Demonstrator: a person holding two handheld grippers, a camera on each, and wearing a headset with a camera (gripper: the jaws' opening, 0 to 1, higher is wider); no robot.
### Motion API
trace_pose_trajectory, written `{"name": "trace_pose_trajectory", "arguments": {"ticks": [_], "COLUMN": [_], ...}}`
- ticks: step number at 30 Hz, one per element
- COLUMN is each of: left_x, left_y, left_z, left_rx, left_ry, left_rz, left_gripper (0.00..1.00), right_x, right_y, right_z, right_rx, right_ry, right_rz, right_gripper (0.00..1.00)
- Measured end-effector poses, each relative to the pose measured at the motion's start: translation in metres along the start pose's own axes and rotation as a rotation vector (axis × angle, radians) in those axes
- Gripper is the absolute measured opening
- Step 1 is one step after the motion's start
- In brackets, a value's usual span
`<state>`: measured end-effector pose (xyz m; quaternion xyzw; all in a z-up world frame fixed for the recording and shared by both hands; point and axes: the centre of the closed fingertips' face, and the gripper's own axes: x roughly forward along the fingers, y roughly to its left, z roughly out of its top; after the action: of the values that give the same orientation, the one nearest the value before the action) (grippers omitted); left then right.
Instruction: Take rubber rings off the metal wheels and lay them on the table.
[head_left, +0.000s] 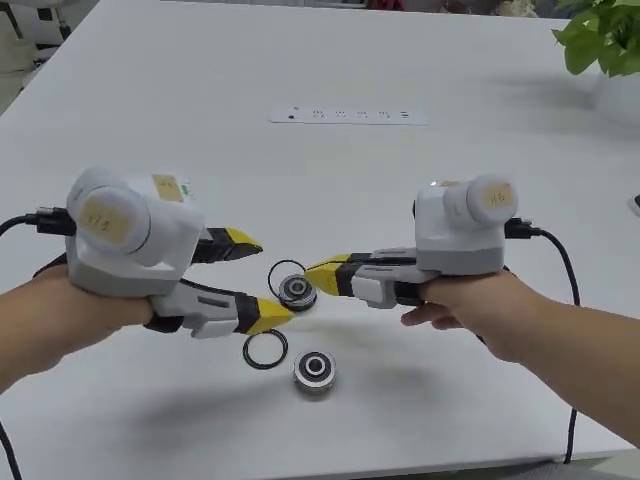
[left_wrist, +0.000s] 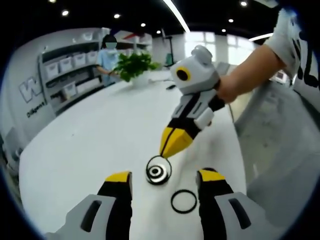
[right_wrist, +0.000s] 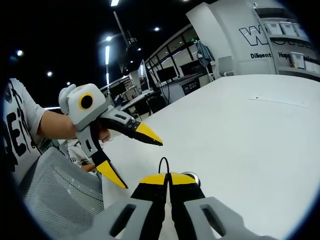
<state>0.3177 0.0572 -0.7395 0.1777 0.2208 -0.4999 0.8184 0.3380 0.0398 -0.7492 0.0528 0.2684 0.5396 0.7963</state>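
Item: rubber ring (head_left: 271, 275), appearing partly lifted off a metal wheel (head_left: 297, 291) that is sitting on the white table (head_left: 400, 180). The right gripper (head_left: 318, 272) is pinching the ring, jaws closed on its loop, reaching in from the right. The left gripper (head_left: 255, 278) is hovering with jaws spread, facing the wheel from the opposite side and looking well placed to brace it. A loose ring (head_left: 265, 349) and a second wheel (head_left: 315, 369) are lying nearer the person.

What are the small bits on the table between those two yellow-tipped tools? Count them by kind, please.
Metal wheels: 2, far wheel and near wheel
Rubber rings: 2, loose ring flat on the table, pinched ring held by the right gripper
Total: 4
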Motion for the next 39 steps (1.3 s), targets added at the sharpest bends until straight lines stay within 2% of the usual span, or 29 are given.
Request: {"name": "trace_pose_trajectory", "arguments": {"ticks": [13, 28, 39], "left_x": [-0.015, -0.025, -0.026], "left_y": [0.002, -0.004, -0.009], "left_z": [-0.014, -0.030, -0.034], "left_rx": [-0.019, -0.035, -0.043], "left_ry": [0.008, 0.025, 0.032], "left_rz": [0.022, 0.029, 0.026], "left_gripper": [0.59, 0.63, 0.63], "right_x": [0.007, 0.016, 0.021], "right_y": [0.012, 0.029, 0.035], "right_z": [-0.008, -0.026, -0.037], "right_rx": [0.007, 0.020, 0.028], "right_ry": [0.032, 0.092, 0.134], "right_rz": [0.045, 0.105, 0.130], "right_gripper": [0.00, 0.00, 0.00]}}
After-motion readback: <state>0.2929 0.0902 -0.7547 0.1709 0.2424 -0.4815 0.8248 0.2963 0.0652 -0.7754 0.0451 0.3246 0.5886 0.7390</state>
